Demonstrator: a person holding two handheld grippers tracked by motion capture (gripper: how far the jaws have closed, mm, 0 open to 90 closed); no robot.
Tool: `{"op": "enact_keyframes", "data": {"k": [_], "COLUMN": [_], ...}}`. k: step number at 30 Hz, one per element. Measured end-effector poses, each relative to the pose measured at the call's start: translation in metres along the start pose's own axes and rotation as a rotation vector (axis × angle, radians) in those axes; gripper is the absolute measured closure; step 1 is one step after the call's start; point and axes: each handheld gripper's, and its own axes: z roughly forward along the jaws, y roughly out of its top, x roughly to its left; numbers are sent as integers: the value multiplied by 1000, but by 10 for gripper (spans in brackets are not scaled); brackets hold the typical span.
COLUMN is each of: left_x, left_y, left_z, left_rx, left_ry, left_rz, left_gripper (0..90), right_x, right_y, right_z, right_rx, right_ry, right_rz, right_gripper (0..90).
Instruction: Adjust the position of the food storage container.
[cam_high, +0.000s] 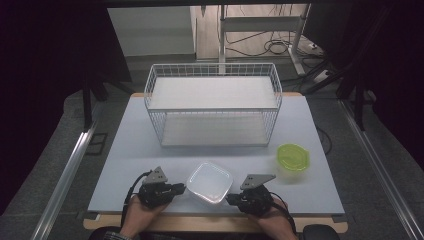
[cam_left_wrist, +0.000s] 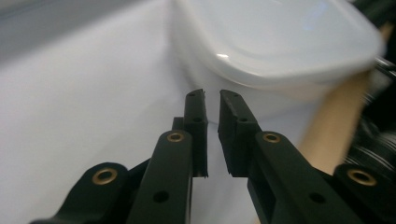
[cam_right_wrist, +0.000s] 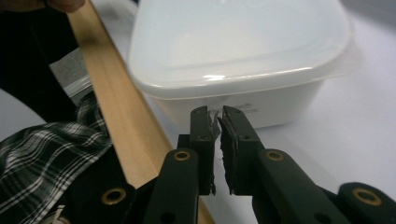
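Left gripper view has the left gripper (cam_left_wrist: 212, 95) with its jaws drawn nearly together, nothing between them, the tips just short of the side wall of the lidded plastic container (cam_left_wrist: 280, 42). Across from it, the right gripper (cam_right_wrist: 215, 114) is likewise closed on nothing but air, its tips right at the container's opposite wall under the lid's rim; whether they touch it I cannot tell. From the high view, the left gripper (cam_high: 175, 190) sits at the container's (cam_high: 209, 182) nine o'clock and the right gripper (cam_high: 231, 199) near its four o'clock, so the box lies between them close to the near edge of the table (cam_high: 130, 150). The container looks light, empty, thin-walled and a little flexible, with smooth, slippery plastic; squeezing the walls would likely bow them or slip, so the overhanging lid rim at opposite sides seems the surer place to take hold. A green-lidded tub (cam_high: 293, 157) stands at two o'clock from it, well apart, and a white wire rack (cam_high: 212, 102) with two shelves stands at twelve o'clock. The tabletop is pale and matte with a wooden front edge (cam_right_wrist: 121, 116); beyond are grey floor, cables and dark curtains.
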Motion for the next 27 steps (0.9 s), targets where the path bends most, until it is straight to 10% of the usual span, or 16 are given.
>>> {"op": "enact_keyframes", "data": {"k": [27], "left_x": [-7], "left_y": [14], "left_z": [33], "left_rx": [28], "left_ry": [-16], "left_rz": [-29], "left_gripper": [855], "right_x": [-41], "right_y": [10], "right_z": [-3], "right_rx": [-51], "right_ry": [-140], "right_rz": [81], "right_gripper": [875]}}
